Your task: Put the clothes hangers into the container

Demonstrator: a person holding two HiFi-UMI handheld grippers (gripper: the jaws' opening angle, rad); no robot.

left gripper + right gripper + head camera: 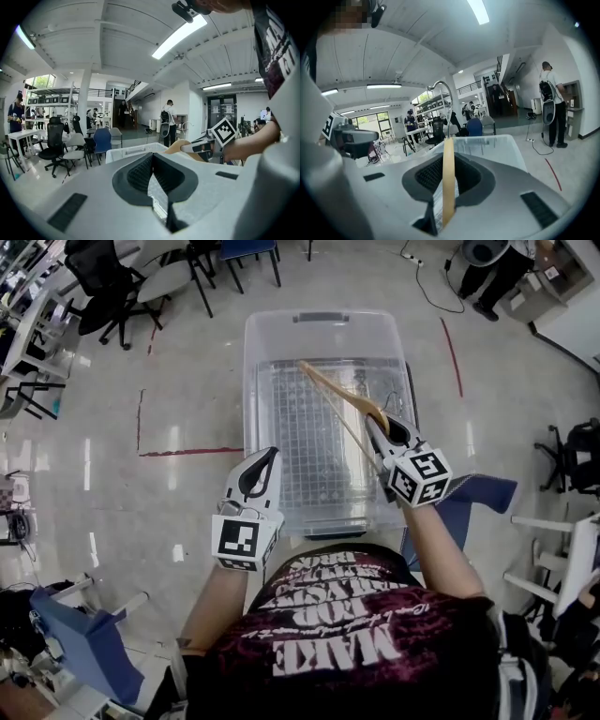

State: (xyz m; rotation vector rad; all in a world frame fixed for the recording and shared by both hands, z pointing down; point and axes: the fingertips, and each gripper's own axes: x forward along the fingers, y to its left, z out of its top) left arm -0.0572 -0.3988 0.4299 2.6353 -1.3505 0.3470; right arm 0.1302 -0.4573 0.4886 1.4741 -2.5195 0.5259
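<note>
A clear plastic container (319, 320) with a grid-patterned bottom stands on the floor in front of me. My right gripper (373, 420) is shut on a wooden clothes hanger (333, 390), which reaches out slanted over the container's right half. In the right gripper view the wooden bar (448, 178) stands edge-on between the pads, its metal hook (440, 89) curving above, and the container (487, 143) lies just beyond. My left gripper (272, 454) hovers at the container's near left corner, shut and empty. Its view shows the container rim (133, 151) and the hanger (176, 146) at the right.
Office chairs (122, 287) and desks crowd the far left. A red tape line (192, 452) runs on the floor left of the container. A blue seat (483, 493) stands close at the right, another (80, 634) at the near left. A person (492, 273) stands far right.
</note>
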